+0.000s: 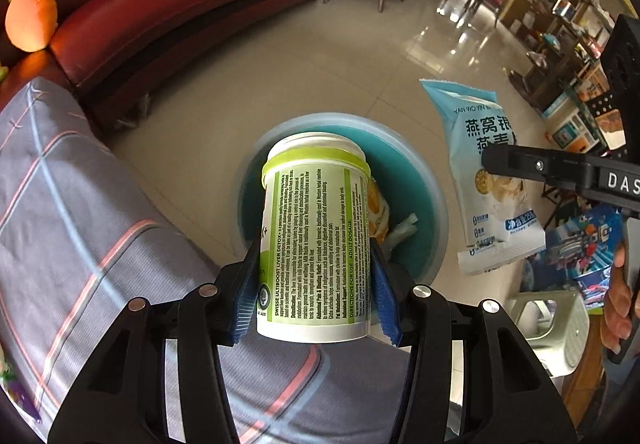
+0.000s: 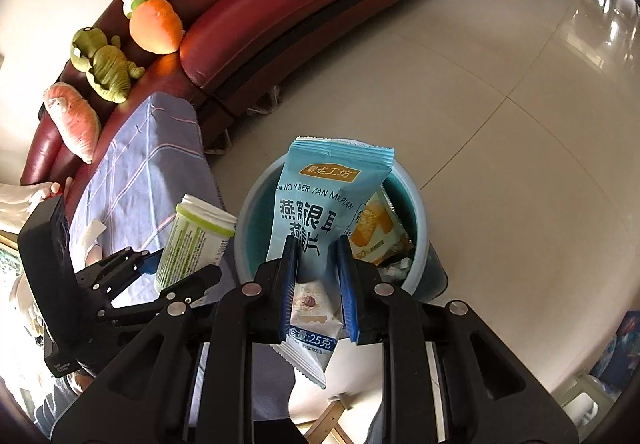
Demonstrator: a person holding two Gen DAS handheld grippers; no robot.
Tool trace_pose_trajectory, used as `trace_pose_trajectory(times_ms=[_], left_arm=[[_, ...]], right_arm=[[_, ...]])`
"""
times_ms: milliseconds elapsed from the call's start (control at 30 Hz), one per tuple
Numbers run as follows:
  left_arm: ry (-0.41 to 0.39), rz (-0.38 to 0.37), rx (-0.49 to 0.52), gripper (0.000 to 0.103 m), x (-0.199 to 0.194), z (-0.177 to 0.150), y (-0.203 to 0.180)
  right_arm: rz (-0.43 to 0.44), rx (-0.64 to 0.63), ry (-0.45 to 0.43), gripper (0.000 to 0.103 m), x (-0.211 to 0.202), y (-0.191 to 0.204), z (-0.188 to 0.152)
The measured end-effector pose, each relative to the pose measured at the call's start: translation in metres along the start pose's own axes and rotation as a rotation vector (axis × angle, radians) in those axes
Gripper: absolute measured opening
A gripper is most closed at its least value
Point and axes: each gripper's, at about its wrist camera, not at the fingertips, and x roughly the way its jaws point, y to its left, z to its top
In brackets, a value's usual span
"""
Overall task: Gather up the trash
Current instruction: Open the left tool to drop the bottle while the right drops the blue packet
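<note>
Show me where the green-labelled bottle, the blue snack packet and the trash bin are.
green-labelled bottle [image 1: 316, 236]: left wrist view, printed label.
blue snack packet [image 2: 316, 204]: right wrist view, packet front.
trash bin [image 2: 256, 200]: right wrist view, left rim.

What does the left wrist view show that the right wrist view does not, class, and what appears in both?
Only the left wrist view: the bottle's printed label text and a white stool. Only the right wrist view: the green plush, the pink plush and the packet's front print. Both: the blue bin, the bottle in the left tongs, the packet in the right tongs, the red sofa and the orange plush.
</note>
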Motion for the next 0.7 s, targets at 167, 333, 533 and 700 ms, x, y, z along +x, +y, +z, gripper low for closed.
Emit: trace_pose_trajectory(times_ms=[167,333,533,700], left_arm=[[0.013,-0.015,0.010,0.051,0.013,0.006,-0.003],[0.026,-0.024,0.027,0.051,0.025,0.013,-0.006],[0.021,-0.013,0.033,0.072,0.030,0.022,0.002],[-0.013,0.017,0.016,0.087,0.019,0.022,0.009]], right_arm=[[-0.016,0.014,0.005,0.020,0.004,-0.001,0.002],[-0.031,0.027,0.002,0.020,0.003,-0.006,0.000],[-0.046,0.041,-0.006,0.020,-0.002,-0.012,-0.001],[-0.050,0.040,-0.010,0.020,-0.004,-0.010,-0.002]])
